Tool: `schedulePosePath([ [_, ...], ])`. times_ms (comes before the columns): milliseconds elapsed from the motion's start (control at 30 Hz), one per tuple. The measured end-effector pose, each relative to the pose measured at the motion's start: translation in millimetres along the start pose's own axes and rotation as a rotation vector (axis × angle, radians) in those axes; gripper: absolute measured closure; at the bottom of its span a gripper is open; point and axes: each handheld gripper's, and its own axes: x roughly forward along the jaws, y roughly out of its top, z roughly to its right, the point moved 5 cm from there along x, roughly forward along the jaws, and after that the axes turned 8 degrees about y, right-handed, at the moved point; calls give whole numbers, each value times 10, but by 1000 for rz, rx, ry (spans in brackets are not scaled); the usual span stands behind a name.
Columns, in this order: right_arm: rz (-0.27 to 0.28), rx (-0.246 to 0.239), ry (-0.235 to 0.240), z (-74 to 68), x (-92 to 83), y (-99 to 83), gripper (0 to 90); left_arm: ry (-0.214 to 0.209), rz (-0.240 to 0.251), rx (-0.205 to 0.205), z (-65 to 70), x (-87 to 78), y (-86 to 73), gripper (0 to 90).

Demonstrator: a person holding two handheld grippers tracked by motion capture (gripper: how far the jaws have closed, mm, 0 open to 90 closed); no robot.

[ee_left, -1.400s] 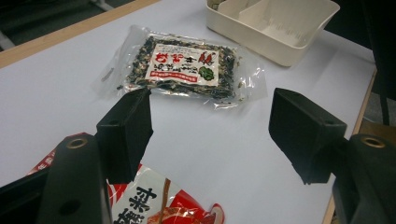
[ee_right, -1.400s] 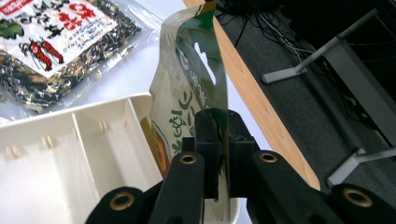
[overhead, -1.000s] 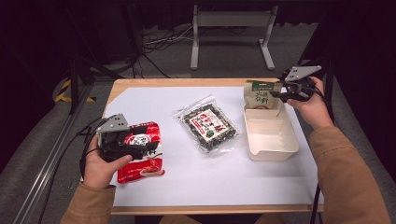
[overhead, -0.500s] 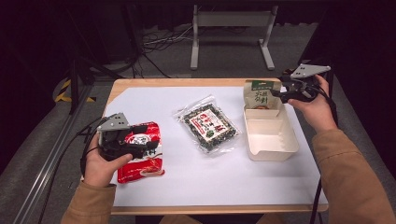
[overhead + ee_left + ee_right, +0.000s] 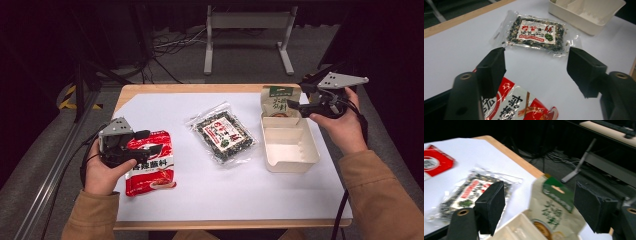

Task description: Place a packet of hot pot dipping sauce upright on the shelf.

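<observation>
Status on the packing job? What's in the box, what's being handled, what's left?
Done: the green-topped packet stands at the far end of the cream box. The right gripper is beside it with jaws open, having just opened.

In hand: the left gripper sits over the red packet, jaws open around its edge, having closed a little, not yet clamped.

Left: the red packet and the clear dark-mix packet both lie on the white sheet.
</observation>
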Motion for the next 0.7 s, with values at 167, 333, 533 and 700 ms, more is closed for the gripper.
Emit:
schedulePosePath([
  [167, -42, 34, 13, -200, -32, -19, 324, 12, 14, -28, -92, -45, 21, 347],
  [333, -25, 41, 69, -404, -61, -35, 360, 46, 4, -25, -180, -76, -19, 321],
  [533, -23, 16, 125, -677, -80, -68, 362, 67, 40, 2, -256, -109, -24, 308],
  [700, -25, 2, 179, -900, -83, -116, 370, 80, 24, -4, -309, -110, -72, 302],
])
